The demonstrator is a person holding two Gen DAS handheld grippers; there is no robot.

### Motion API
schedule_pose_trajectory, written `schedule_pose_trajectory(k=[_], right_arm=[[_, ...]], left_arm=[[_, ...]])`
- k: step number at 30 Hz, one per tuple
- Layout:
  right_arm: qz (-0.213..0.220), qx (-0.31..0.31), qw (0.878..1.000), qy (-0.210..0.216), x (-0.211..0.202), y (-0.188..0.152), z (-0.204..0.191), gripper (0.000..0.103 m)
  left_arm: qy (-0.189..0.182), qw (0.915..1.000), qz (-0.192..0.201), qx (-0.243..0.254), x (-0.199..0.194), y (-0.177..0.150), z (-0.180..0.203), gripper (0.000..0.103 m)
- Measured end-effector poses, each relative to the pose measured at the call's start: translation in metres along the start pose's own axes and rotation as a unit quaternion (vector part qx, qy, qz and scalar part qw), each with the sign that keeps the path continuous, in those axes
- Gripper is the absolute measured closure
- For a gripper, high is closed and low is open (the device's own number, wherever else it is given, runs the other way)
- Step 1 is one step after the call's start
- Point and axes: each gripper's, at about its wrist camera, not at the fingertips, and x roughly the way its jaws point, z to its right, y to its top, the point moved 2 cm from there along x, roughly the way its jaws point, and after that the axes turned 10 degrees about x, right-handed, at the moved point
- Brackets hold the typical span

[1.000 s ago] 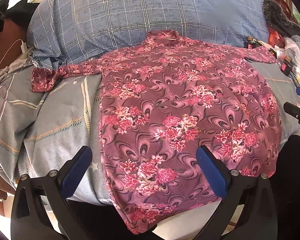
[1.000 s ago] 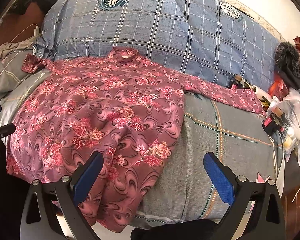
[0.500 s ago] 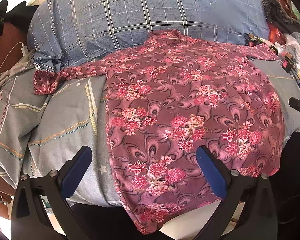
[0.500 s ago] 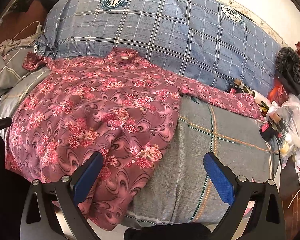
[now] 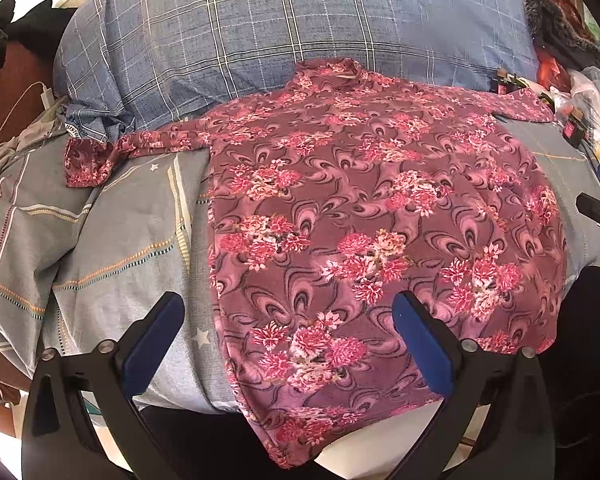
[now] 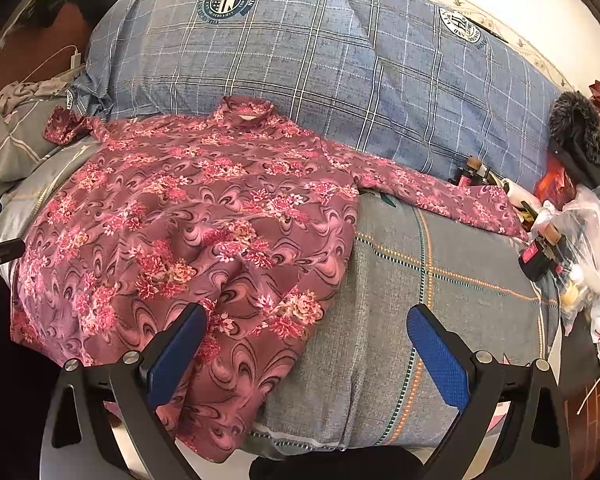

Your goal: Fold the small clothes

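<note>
Floral shirt (image 5: 364,216) lies spread flat on the bed (image 6: 440,280), collar up vs. the blue plaid quilt (image 6: 340,60), both sleeves out to the sides, hem draping over the bed's near edge. Left tongs (image 5: 288,344) released, jaws wide apart w/ nothing btwn the pads, hovering over the shirt's lower left part. Right tongs (image 6: 308,344) also released & empty, above the shirt's lower right edge; left pad over fabric, right pad over grey bedding. Clutter & plastic bag (image 6: 592,232) far right.
</note>
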Motion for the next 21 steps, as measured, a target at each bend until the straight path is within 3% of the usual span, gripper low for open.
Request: schedule_pose_trajectory(k=[21], right_arm=[[-0.006,0.006,1.000,0.015,0.0016,-0.0019,-0.0064,0.002]], left_arm=[[-0.012,0.9997,-0.007,-0.019,0.0040,0.0032,-0.0039,0.000]])
